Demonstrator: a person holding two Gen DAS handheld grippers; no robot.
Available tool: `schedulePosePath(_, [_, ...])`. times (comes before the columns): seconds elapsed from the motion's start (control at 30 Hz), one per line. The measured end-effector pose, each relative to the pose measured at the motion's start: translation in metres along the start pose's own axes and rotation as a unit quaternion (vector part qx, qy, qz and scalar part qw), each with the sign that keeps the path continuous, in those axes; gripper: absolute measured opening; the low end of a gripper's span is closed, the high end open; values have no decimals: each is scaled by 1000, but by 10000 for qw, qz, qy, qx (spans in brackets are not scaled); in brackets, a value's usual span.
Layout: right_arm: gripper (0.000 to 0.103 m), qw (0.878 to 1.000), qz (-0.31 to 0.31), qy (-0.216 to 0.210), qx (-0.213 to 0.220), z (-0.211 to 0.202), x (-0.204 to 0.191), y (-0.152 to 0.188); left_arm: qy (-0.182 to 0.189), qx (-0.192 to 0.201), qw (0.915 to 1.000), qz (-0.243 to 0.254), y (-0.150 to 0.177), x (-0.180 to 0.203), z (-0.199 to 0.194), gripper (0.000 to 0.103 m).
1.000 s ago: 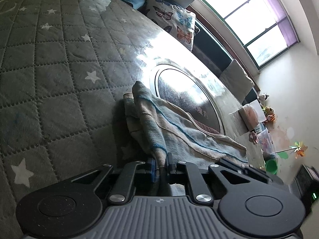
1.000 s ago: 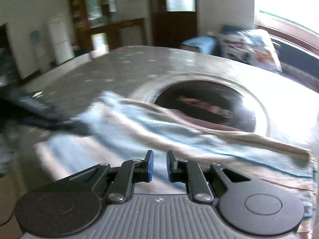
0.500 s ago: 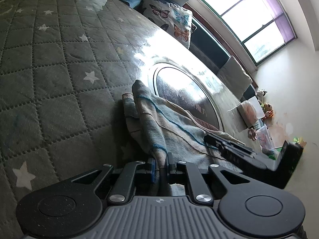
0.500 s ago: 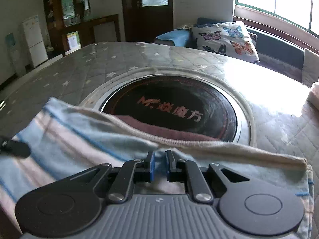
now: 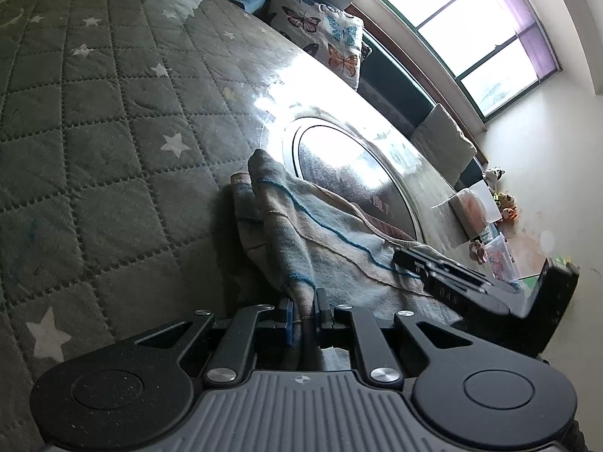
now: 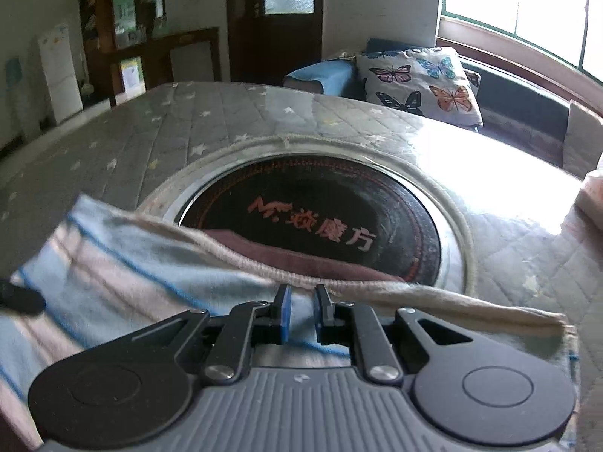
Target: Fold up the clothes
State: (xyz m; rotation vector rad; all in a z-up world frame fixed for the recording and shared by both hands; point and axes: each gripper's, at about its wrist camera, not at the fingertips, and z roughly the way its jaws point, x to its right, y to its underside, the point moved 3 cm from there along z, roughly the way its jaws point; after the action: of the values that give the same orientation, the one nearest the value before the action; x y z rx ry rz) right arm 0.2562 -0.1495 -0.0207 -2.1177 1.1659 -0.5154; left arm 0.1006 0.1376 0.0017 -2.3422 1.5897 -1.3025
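Note:
A striped blue, pink and beige garment [image 5: 331,241] lies folded on the quilted star-patterned table cover [image 5: 94,150], partly over the round black hotplate [image 5: 339,173]. My left gripper [image 5: 303,310] is shut on the garment's near edge; cloth shows between its pads. In the right wrist view the same garment [image 6: 124,267] spreads below my right gripper [image 6: 301,303], whose jaws stand nearly closed over the cloth's beige hem [image 6: 433,301], and no cloth shows clearly between them. The right gripper also shows in the left wrist view [image 5: 471,282], resting on the garment's right part.
The hotplate [image 6: 312,218] has a metal rim and red lettering. A butterfly cushion [image 6: 422,79] and a blue cushion [image 6: 324,75] sit on a bench behind the table. A tissue box and toys [image 5: 475,211] stand at the table's far right. A window [image 5: 471,30] is behind.
The right gripper has come in over the garment's right part and settled near its hem. The left gripper has stayed shut on the cloth in place.

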Motion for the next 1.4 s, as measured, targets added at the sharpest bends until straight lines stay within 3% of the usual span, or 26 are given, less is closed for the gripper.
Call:
schedulePosePath(0.2, [15,9998,-199,70,11,-9,-6,13,53,140,9998,102,-6,15,-9,10])
schedulePosePath(0.47, [19,9991,-424,-11,55,-36,-12,33,117,255,9985,467,-19,80,-12,9])
schedulePosePath(0.7, [31,9990,-382,-208,95,-72,-2,60,170,348,9961,787,-31,137,-14,9])
schedulePosePath(0.87, [33,9989,-282,-338,133,-100,9,82,114,188,9932,1140,-25,191,12,9])
schedulePosePath(1.1, [34,9975,496,-38,493,-148,71,103,-63,-231,9881,1518,-5,245,68,9])
schedulePosePath(1.23, [35,9937,994,203,484,-158,109,122,-165,-484,9841,1701,10,272,102,9])
schedulePosePath(1.4, [35,9883,1458,151,422,-159,132,146,-282,-805,9775,1928,31,294,135,9])
